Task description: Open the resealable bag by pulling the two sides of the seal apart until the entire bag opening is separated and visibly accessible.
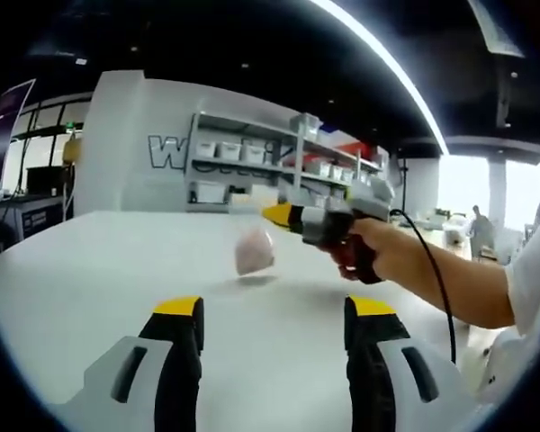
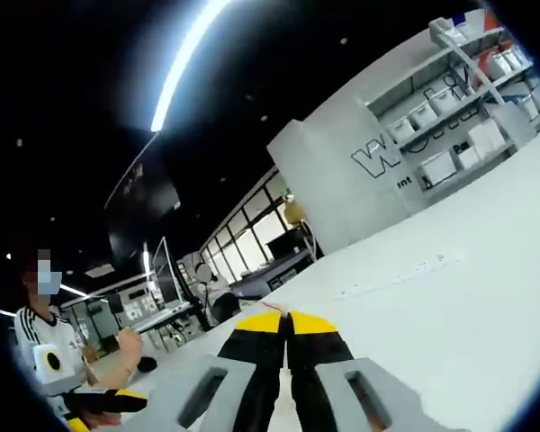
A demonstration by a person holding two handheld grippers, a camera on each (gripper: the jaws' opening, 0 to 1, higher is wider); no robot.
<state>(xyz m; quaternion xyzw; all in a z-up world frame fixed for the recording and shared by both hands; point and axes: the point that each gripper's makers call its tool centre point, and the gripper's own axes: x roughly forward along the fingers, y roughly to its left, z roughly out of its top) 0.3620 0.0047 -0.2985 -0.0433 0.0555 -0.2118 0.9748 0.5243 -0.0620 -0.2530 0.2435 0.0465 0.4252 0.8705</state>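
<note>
Resealable bag [image 1: 254,250] hangs blurred and pinkish above the white table [image 1: 99,270], just below and to the left of the yellow tip of the right hand-held gripper [image 1: 277,214], which reaches in from the right of the left gripper view; the bag's faint upper edge seems to run up to that tip, though the blur makes the contact hard to confirm. A small shadow lies on the table under the bag. The table spreads wide and pale across both views, with a white wall bearing dark lettering [image 1: 171,151] and a shelf of white bins [image 1: 252,153] behind it. A person's hand [image 1: 378,247] grips the handle of that right hand-held gripper, a black cable trailing down from it. In the right gripper view its own jaws are pressed together at the yellow tips, with a thin reddish sliver caught between them. The left hand-held gripper [image 1: 274,310] rises from the bottom of its view with jaws spread wide apart, holding nothing, the bag well ahead of it
</note>
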